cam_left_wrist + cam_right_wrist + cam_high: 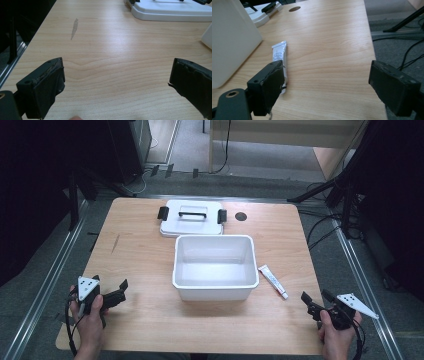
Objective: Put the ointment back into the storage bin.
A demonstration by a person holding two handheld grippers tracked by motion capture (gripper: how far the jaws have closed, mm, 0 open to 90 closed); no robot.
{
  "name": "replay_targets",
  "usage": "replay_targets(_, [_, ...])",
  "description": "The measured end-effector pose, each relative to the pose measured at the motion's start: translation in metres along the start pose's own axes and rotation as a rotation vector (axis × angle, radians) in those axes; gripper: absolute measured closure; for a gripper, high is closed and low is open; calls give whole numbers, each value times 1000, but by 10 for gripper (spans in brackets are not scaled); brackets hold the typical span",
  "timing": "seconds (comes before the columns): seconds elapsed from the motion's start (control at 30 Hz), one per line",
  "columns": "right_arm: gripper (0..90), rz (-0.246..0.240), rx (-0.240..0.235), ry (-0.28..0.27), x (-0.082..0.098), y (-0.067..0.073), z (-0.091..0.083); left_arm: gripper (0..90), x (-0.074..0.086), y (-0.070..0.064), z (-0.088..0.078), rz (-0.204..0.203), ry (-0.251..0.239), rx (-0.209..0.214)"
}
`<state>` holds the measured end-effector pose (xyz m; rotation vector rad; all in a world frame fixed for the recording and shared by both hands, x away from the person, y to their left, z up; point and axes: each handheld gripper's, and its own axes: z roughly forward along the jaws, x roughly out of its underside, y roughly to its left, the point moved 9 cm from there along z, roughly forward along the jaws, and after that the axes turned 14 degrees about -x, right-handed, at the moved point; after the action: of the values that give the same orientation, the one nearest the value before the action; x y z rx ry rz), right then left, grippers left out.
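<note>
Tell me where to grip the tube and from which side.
Grip the tube across its middle, coming from above with the right gripper. It lies flat on the table, slim, close beside the bin, so the jaws should straddle its narrow width.

In the right gripper view, the near end of the tube (280, 58) hides behind a black jaw, and its writing is too blurry to read. Beside the tube, the white box (232, 42) is cut off at the picture's edge (top and left).

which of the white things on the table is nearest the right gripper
The small white tube, lying flat just right of the box; the box and the lid sit farther from the right gripper.
</note>
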<state>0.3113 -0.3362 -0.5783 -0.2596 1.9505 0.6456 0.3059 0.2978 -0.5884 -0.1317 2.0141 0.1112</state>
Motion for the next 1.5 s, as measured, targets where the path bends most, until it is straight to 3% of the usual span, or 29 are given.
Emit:
replay_targets(0.07, [136,19,-11,-4,-1,1,0,5,0,0,0,-1,-3,7])
replay_targets(0.1, [169,67,-57,-16,-2,5,2,5,-1,-1,-1,3,-12,18])
replay_targets(0.13, [169,67,-57,-16,-2,5,2,5,-1,-1,-1,3,-12,18])
replay_targets(0.27, [183,42,-65,27,-2,12,6,5,0,-2,0,11,-7,12])
replay_targets(0.37, [186,-1,-55,127,0,20,11,5,0,0,0,-1,-1,17])
replay_targets(0.4, [186,-1,-55,127,0,20,11,5,0,0,0,-1,-1,17])
replay_targets(0.47, [193,-20,-55,186,1,24,14,5,-1,0,0,-17,-5,23])
replay_targets(0.5, [191,-15,-74,250,3,28,17,5,-1,0,0,-22,-3,28])
replay_targets(0.53, [191,-15,-74,250,3,28,17,5,-1,0,0,-22,-4,32])
replay_targets(0.57, [191,-24,-73,286,4,29,18,5,-1,0,0,-22,-3,31])
replay_targets(0.6, [193,-44,-82,371,7,33,21,5,-1,0,0,-20,-5,31])
replay_targets(0.77, [190,-111,-97,584,18,44,27,5,-1,0,0,-17,-3,37])
replay_targets(0.8, [190,-111,-97,584,18,44,27,5,-1,0,0,-17,-3,37])
replay_targets(0.83, [190,-135,-96,667,20,48,29,5,-1,0,0,-17,-1,40])
replay_targets(0.87, [190,-135,-96,667,20,48,29,5,-1,0,0,-17,-1,40])
replay_targets(0.9, [190,-163,-95,752,19,52,30,5,0,-1,0,-10,0,46])
replay_targets(0.97, [190,-178,-97,780,19,52,30,5,0,-1,0,-10,-1,51])
replay_targets(1.0, [190,-188,-89,813,18,53,31,5,0,-2,0,-11,0,60])
replay_targets(1.03, [185,-202,-78,881,15,54,31,5,0,-3,0,-7,7,70])
replay_targets(1.07, [185,-202,-78,881,15,54,31,5,0,-3,0,-7,7,70])
replay_targets(1.17, [187,-223,-61,991,9,58,36,5,0,-4,1,-8,17,75])
replay_targets(1.2, [187,-223,-61,991,9,58,36,5,0,-4,1,-8,17,75])
replay_targets(1.3, [191,-234,-55,1098,8,59,41,5,1,-5,1,-5,26,79])
replay_targets(1.33, [191,-234,-55,1098,8,59,41,5,1,-5,1,-2,29,79])
replay_targets(1.43, [201,-270,-9,1187,2,59,46,5,2,-6,2,9,31,80])
replay_targets(1.5, [236,-272,8,1209,-1,59,49,5,2,-6,2,12,33,78])
